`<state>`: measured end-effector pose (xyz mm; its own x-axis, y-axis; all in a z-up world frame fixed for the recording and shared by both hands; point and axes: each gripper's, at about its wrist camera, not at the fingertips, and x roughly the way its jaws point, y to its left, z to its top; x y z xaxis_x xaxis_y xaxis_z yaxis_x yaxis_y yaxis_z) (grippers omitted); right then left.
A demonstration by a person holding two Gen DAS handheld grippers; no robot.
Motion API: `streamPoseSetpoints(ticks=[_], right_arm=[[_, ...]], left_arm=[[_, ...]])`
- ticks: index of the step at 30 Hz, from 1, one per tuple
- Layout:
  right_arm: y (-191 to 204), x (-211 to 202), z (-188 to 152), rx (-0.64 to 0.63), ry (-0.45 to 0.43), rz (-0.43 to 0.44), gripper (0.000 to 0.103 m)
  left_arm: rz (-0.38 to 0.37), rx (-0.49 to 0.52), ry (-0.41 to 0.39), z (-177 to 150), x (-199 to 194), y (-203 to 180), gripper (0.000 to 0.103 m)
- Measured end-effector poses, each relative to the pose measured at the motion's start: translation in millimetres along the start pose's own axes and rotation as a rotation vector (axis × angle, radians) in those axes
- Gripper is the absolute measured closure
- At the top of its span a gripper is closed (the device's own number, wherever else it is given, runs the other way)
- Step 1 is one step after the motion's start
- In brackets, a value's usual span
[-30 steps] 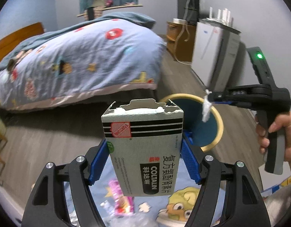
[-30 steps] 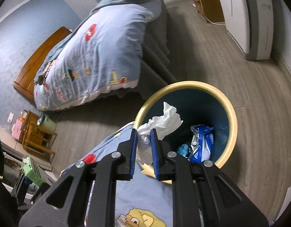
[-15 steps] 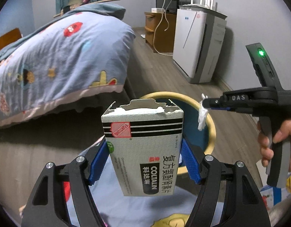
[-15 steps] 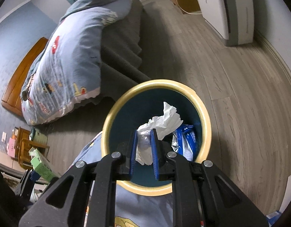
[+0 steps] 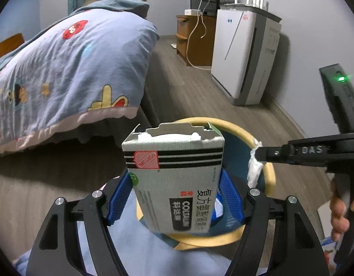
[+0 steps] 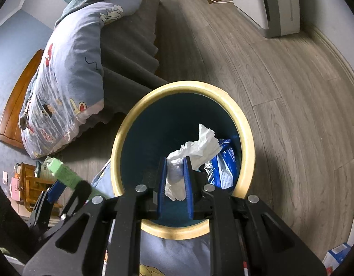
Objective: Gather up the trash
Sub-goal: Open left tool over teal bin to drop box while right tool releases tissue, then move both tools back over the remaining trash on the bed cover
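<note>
We hold two pieces of trash over the bin (image 6: 247,138), one in each tool. Our right gripper (image 6: 174,179) has its jaws nearly closed, and they pinch a crumpled white tissue (image 6: 197,146). The tissue hangs directly above the open mouth of the bin, so it should fall inside beside the blue wrapper (image 6: 224,161) that already lies at the bottom.

Our left gripper (image 5: 174,197) stands wide because the thing in it is wide: a torn grey medicine box (image 5: 174,172), held upright between the blue pads (image 5: 231,197). We keep it near the rim on the side close to us, partly over the opening, which we judge is to release it after the tissue. The bin stands on the wooden floor (image 6: 280,80), just beside the bed (image 5: 68,69).
</note>
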<state>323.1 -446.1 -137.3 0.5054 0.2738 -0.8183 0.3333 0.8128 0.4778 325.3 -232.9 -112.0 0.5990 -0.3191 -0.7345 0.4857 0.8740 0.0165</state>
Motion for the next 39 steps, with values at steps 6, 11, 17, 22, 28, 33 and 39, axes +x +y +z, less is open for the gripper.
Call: streamPoseSetpoints(ticks=[6, 11, 17, 22, 28, 33, 39], right_arm=[[-4, 1, 1, 0.009, 0.001, 0.005, 0.088], [-2, 2, 0, 0.004, 0.006, 0.014, 0.087], [2, -3, 1, 0.010, -0.017, 0.041, 0.069], [16, -3, -1, -0.028, -0.022, 0.037, 0.058], [35, -10, -7, -0.072, -0.038, 0.037, 0.055], [56, -24, -17, -0.152, -0.073, -0.006, 0.029], [84, -45, -38, -0.231, -0.117, -0.008, 0.008]], left_arm=[[0.026, 0.001, 0.011, -7, 5, 2, 0.026], [0.025, -0.027, 0.021, -10, 1, 11, 0.026], [0.031, -0.048, 0.011, -18, -20, 24, 0.026], [0.053, -0.063, 0.014, -30, -40, 37, 0.026], [0.090, -0.100, 0.013, -42, -72, 56, 0.026], [0.111, -0.123, -0.013, -54, -113, 67, 0.018], [0.153, -0.163, -0.014, -79, -164, 88, 0.010]])
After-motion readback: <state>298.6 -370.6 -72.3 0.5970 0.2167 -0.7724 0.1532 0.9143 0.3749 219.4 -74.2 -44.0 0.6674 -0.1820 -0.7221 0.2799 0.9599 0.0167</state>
